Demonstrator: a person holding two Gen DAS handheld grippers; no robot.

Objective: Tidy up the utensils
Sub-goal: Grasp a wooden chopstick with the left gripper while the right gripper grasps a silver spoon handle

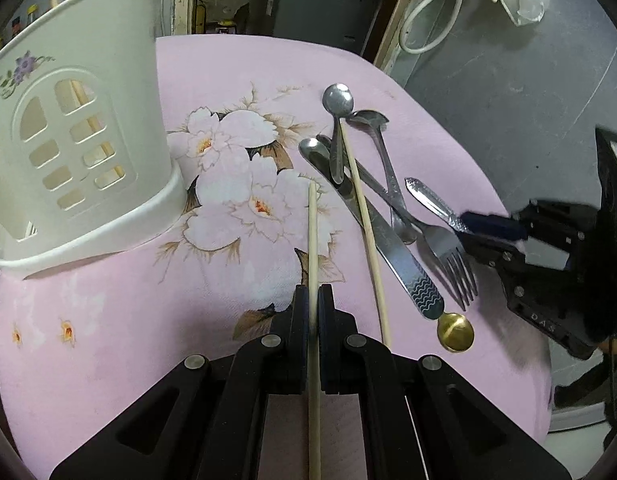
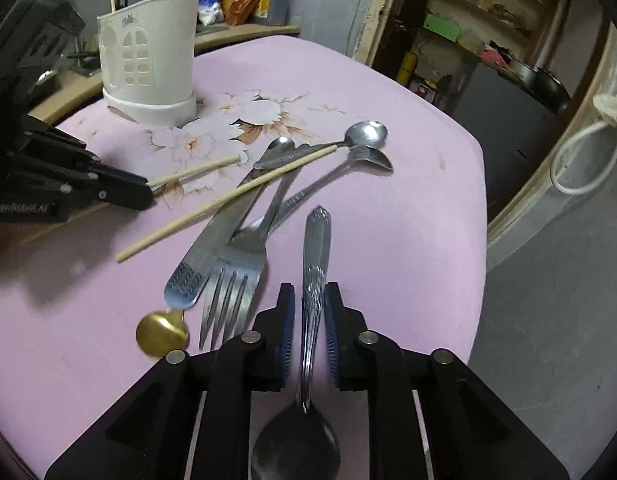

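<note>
**Two grips at the utensil pile, holder across the cloth**

We take the white utensil holder (image 1: 80, 128) as our landmark; it stands upright near the far left edge of the pink flowered tablecloth (image 1: 108, 360), with chopsticks already sticking up out of it.

Our left gripper (image 1: 313, 308) is clenched on a wooden chopstick (image 1: 312, 220), which runs straight out between its pads toward the middle of the cloth, its tip ending short of the holder's base. Between that tip and the holder we see only bare printed cloth.

Farther from the holder lies the pile: a second chopstick (image 1: 364, 220) crossing a table knife (image 1: 388, 248), a fork (image 1: 448, 248) with tines toward us, several steel spoons (image 1: 338, 100) with bowls pointing away, and a gold spoon bowl (image 1: 455, 332) poking out by the knife's patterned end. The pile sits toward the cloth's right edge, beyond which the grey floor drops away.

Our right gripper (image 2: 308, 320), on the side of the pile away from the holder, has its pads on either side of a patterned spoon handle (image 2: 316, 248); the spoon's bowl sits back under the gripper. The pads look slightly off the metal in the blur, so we cannot tell whether they press on it.

In the right wrist view, the strip of cloth between this handle and the right edge is bare.
</note>
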